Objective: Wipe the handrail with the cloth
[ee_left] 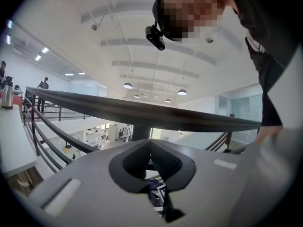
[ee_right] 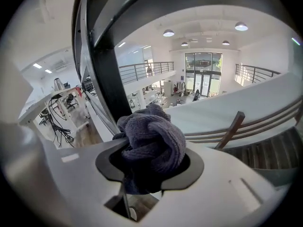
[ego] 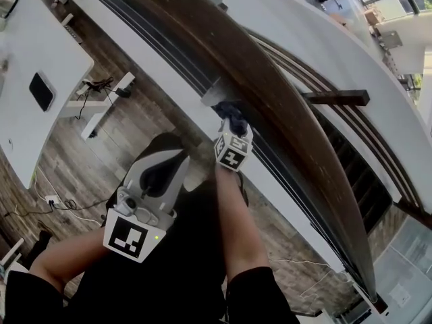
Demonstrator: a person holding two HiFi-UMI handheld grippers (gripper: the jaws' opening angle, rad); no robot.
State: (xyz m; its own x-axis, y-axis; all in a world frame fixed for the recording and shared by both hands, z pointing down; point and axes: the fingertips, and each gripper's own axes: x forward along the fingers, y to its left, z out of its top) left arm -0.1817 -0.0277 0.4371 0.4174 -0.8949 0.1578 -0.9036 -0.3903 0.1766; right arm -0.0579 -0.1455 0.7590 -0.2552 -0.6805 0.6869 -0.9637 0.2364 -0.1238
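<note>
**Far left.** A white bench (ego: 47, 32) stands on the floor below, well apart from the work. It is not involved.

**Left tongs** (ego: 169, 159). I hold them low in front of me, on the near side of the rail. The jaws are closed on each other with nothing between them. They are idle.

**Right tongs** (ego: 233, 128). They reach forward and grip the cloth (ego: 229, 111), a dark bundle bunched between the jaws and standing proud of them. The grip looks secure.

**Cloth position.** The cloth is at the near edge of the rail (ego: 283, 106), just beside a post (ee_right: 106, 79). In the head view it appears to touch the edge. In the right gripper view the rail runs overhead, so contact is probable, not confirmed.

**Rail.** It is dark and broad, and it curves away to the right. The surface gives no sign of which part has been wiped.

**Recommendation.**
- Bring the proud part of the bundle onto the top face and press until it flattens, with the jaws clear of the wood.
- Stroke along the curve in one direction, overlapping passes across the width.
- Roll the wrist to take in the near edge.
- Do not slacken the grip: a dropped cloth would likely fall to the floor below.
- Hold the left tongs out of the stroke's path.
</note>
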